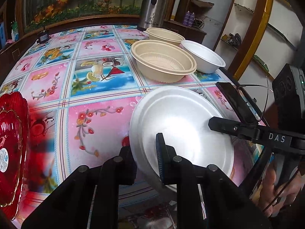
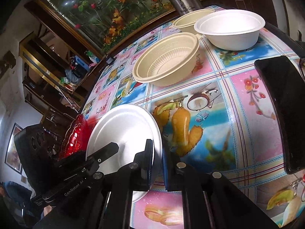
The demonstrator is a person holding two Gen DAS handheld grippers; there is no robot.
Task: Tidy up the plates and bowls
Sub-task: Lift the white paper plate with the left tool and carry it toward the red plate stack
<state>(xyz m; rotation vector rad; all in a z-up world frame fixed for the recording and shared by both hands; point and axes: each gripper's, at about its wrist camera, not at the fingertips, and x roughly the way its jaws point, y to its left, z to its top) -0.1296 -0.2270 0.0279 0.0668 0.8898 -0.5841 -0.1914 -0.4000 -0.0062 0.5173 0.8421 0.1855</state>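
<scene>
1. Both tongs clamp one white foam plate [image 1: 181, 126]: left tongs [image 1: 146, 152] on its near rim, right tongs [image 2: 158, 152] on its right edge.
2. Only the left view shows the red glass dish [image 1: 11, 143] fully, at the worktop [image 1: 99, 129] left edge.
3. Only the right view shows the whole black phone [image 2: 282, 110].
4. Farther off, two beige bowls [image 1: 164, 59] and a white bowl [image 1: 204, 55] cluster; bare cloth lies between.

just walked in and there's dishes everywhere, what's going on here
A person is sorting dishes with two handheld grippers. Both the left gripper and the right gripper have their jaws closed on the rim of the same white foam plate, holding it tilted above the patterned tablecloth. Further back sit two beige bowls and a white bowl. A red glass dish waits at the left, and a black phone lies at the right.
</scene>
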